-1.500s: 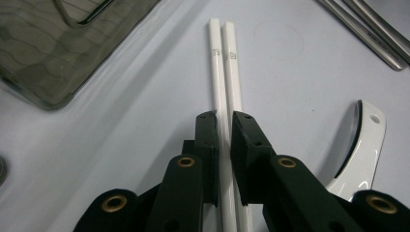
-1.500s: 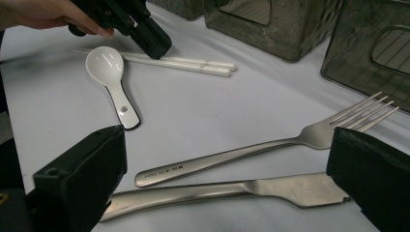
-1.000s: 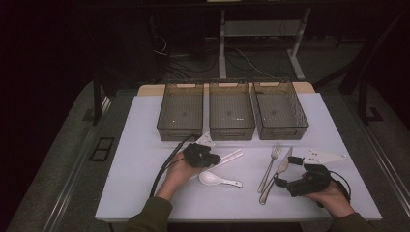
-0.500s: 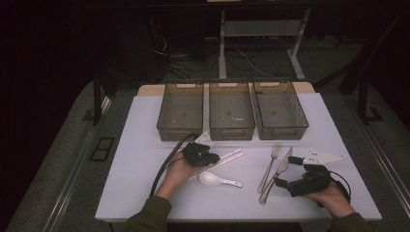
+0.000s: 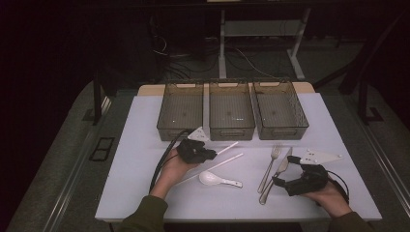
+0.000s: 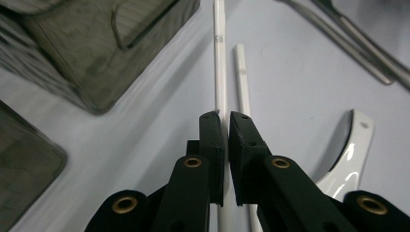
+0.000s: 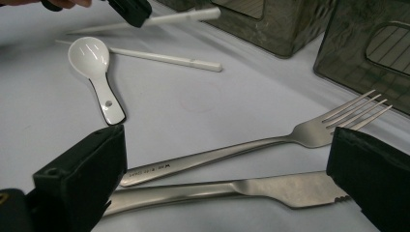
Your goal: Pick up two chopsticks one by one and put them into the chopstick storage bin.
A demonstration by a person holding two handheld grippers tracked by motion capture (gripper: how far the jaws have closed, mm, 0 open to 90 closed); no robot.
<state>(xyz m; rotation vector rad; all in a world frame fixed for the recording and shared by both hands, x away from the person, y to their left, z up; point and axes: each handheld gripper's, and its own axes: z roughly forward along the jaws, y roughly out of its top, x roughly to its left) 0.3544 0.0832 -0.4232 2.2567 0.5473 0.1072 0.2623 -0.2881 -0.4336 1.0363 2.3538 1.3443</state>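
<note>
**Left claw clamping a white chopstick; right claw gaping over the cutlery**

Left claw [image 6: 223, 121]: clamping one white chopstick [image 6: 220, 72], pads nearly together with the thin stick pinched between them, seen plainly in the left gripper view. Lying just beside it on the counter [image 6: 290, 87], and outside the pinch: a second chopstick [image 6: 241, 77], running almost parallel. Curving in at the right edge of that view: the handle of a white ceramic soup spoon [image 6: 350, 150]. Sitting at upper left: the corner of a dark mesh bin [image 6: 111, 43].

Right claw [image 7: 227, 174]: standing wide apart, gripping nothing, hovering low over a steel fork [image 7: 270, 142] and a steel knife [image 7: 256, 188] that are lying side by side between the two pads without touching either. Showing farther off in the right gripper view: the gripped chopstick [image 7: 179, 18] pointing away from the other claw toward the bins, its far end looking raised off the counter, the free one lying flat near the spoon's bowl.

Placing it all from the high view: left claw [image 5: 211, 154] working just in front of the leftmost of three bins [image 5: 181, 113] set in a row at the back of the counter; spoon [image 5: 217, 180] resting at centre front; right claw [image 5: 280, 182] waiting at the handle ends of fork [image 5: 270, 166] and knife [image 5: 279, 171]. Staying too small in the high view to judge: the pinch on the chopstick.
</note>
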